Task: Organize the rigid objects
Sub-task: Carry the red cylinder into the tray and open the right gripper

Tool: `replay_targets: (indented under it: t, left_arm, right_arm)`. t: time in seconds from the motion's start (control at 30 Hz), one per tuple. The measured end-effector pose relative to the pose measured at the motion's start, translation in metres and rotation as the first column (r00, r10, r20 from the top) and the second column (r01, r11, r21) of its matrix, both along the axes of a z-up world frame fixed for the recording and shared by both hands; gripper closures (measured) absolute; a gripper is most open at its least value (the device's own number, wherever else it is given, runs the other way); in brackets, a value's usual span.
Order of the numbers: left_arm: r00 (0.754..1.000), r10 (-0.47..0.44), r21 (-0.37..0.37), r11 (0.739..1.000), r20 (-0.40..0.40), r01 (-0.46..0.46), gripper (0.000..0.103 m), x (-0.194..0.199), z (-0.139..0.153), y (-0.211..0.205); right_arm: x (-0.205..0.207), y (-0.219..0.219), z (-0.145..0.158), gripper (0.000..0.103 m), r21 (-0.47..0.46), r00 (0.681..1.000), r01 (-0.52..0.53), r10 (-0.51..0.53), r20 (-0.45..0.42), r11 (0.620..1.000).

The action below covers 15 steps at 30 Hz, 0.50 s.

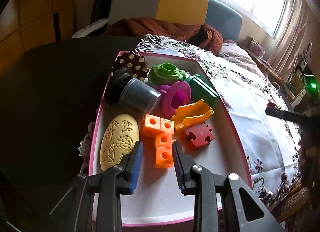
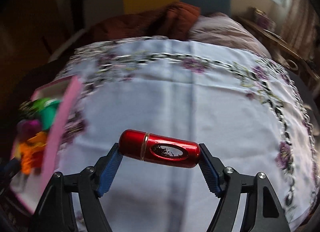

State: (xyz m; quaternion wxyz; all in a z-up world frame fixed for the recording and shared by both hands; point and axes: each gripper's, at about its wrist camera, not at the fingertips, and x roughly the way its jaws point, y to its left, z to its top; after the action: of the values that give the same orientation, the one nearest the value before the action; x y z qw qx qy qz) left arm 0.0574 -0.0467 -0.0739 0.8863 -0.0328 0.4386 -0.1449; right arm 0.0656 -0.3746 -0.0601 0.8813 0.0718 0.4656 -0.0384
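Observation:
A pink-rimmed white box (image 1: 230,116) holds several toys: an orange block piece (image 1: 163,142), a cream oval (image 1: 118,140), a red puzzle piece (image 1: 198,135), a yellow piece (image 1: 192,114), a magenta ring (image 1: 177,97), green parts (image 1: 167,72) and a grey cup (image 1: 136,95). My left gripper (image 1: 158,152) is open just above the orange block piece, one finger on each side of it. My right gripper (image 2: 160,152) is shut on a red metallic capsule (image 2: 160,149), held crosswise by its ends above the cloth. The box (image 2: 58,124) shows blurred at the left of the right wrist view.
A white floral tablecloth (image 2: 180,101) covers the table. A bed with a rust-coloured blanket (image 1: 164,28) lies behind, and shelves stand by the window at the right. The other gripper's dark tip (image 1: 284,114) shows at the right edge of the left wrist view.

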Motion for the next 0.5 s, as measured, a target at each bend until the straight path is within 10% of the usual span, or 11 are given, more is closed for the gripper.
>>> replay_targets:
  t: [0.5]
  left_arm:
    - [0.996,0.077,-0.05,0.996,0.047,-0.074,0.072,-0.011,0.026,0.034]
  right_arm:
    - [-0.051,0.157,0.03,0.028,0.07,0.918,-0.38,0.366,0.154,0.922]
